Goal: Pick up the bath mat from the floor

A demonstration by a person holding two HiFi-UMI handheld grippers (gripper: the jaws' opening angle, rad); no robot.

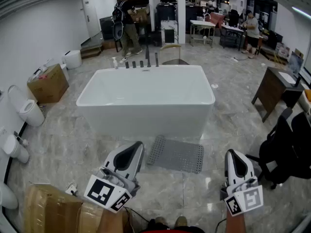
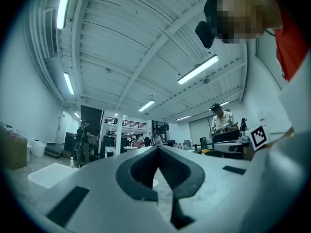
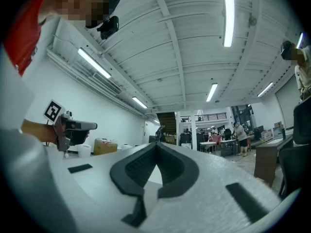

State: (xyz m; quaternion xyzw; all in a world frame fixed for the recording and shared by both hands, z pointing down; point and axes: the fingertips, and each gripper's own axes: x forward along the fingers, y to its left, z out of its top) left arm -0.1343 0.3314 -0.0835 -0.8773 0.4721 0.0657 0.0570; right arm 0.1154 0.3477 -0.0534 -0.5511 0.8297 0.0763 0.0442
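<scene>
Head view puts the bath mat (image 1: 176,154) flat on the marble floor (image 1: 228,130), its far edge close to the foot of the white bathtub (image 1: 146,101), which stands at its 12 o'clock. The left tongs (image 1: 139,145) hover by the mat's 9 o'clock end, and the right tongs (image 1: 232,152) sit apart from it at 3 o'clock. Both are pinched fully closed with nothing between the pads, and both gripper views look out across the room, not down at the mat. The mat is grey, thin and dotted all over, so it is probably a soft rubbery sheet: light, floppy, perhaps clinging to the smooth stone. Its flat middle offers nothing to pinch. The near edge at 6 o'clock looks best to peel from, ideally one corner per tongs so it hangs without folding.
</scene>
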